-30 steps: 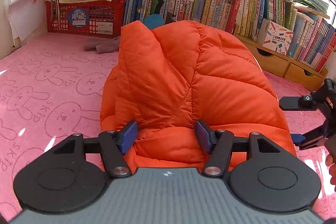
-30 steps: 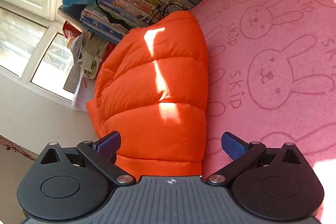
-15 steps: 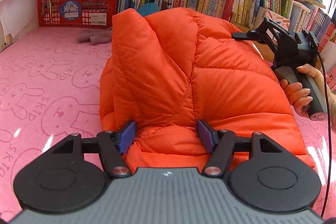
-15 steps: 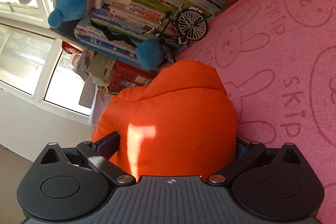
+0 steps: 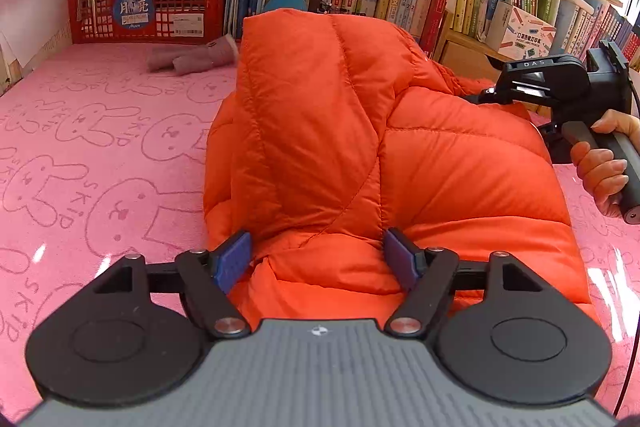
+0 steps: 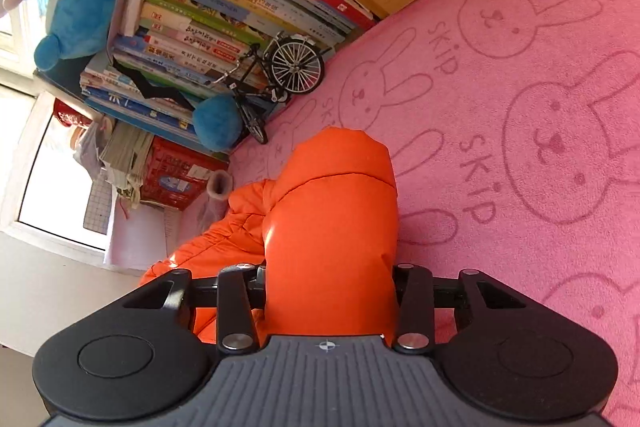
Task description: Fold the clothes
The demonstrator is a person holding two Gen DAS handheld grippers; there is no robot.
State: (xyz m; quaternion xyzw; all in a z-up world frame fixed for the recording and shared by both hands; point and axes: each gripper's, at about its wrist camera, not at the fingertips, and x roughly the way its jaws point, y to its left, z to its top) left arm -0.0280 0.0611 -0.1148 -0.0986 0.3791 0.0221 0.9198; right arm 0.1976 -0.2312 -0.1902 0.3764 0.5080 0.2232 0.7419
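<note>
Mid-fold: right gripper (image 6: 330,291) clenched on jacket (image 5: 360,147) at 3 o'clock; left gripper (image 5: 318,259) spread. Next: carry the fold over.

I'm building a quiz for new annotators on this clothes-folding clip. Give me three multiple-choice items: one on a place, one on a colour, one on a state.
1. Where does the model bicycle stand?
A. in the red basket
B. on the pink cover, against the books
C. on the jacket

2. What colour is the puffer jacket?
A. orange
B. blue
C. grey

3. How is the right gripper?
A. open above the cover
B. shut on nothing
C. shut on a jacket fold

Key: 1 B, the model bicycle is on the pink cover beside the books. 2 A, the jacket is orange. 3 C, the right gripper has its jaws pressed against an orange fold.
</note>
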